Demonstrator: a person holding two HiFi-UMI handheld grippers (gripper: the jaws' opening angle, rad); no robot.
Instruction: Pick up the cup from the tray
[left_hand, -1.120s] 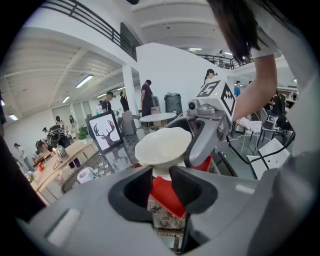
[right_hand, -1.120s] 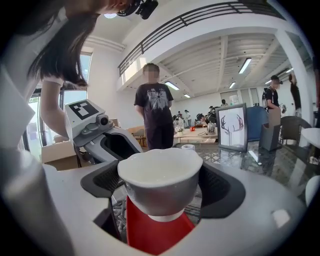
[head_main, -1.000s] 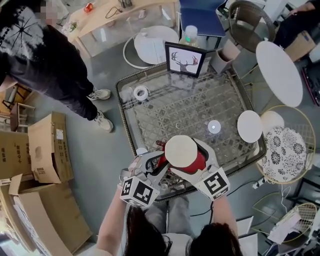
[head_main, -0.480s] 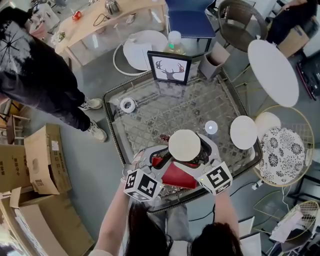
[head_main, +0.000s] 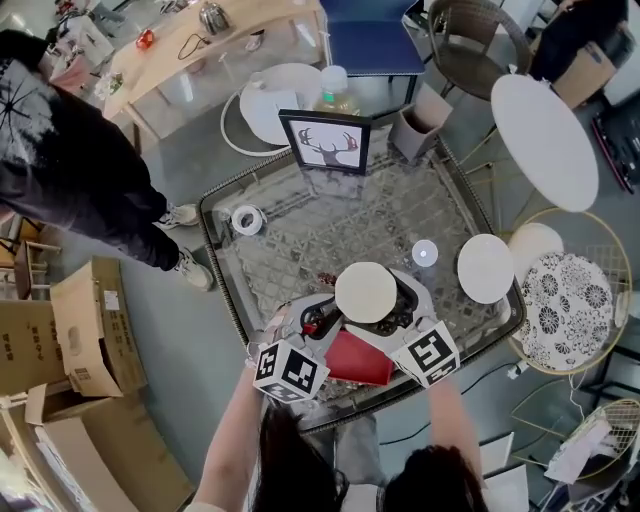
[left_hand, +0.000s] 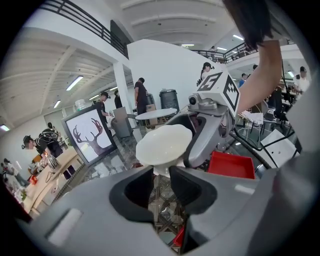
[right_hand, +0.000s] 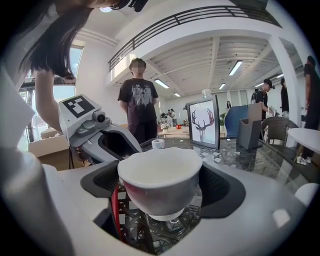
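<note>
A white cup (head_main: 365, 292) hangs above the glass table, and my right gripper (head_main: 372, 305) is shut on its body. In the right gripper view the cup (right_hand: 160, 182) fills the gap between the jaws of the right gripper (right_hand: 160, 195), clear of the table. A red tray (head_main: 358, 358) lies just below and nearer me, apart from the cup. My left gripper (head_main: 312, 322) is shut on the tray's left edge. In the left gripper view a strip of red shows low between the jaws of the left gripper (left_hand: 159, 172). The tray (left_hand: 231, 165) and the cup (left_hand: 162, 145) lie beyond.
On the patterned glass table (head_main: 330, 220) stand a framed deer picture (head_main: 323, 143), a tape roll (head_main: 245, 218), a small round lid (head_main: 425, 252) and a white plate (head_main: 485, 268). A person in black (head_main: 60, 170) stands left. Cardboard boxes (head_main: 90, 330) sit on the floor.
The cup sat on the red tray a second ago. Now the cup and the tray are apart, with the tray lower and nearer me. My head view has shifted slightly.
</note>
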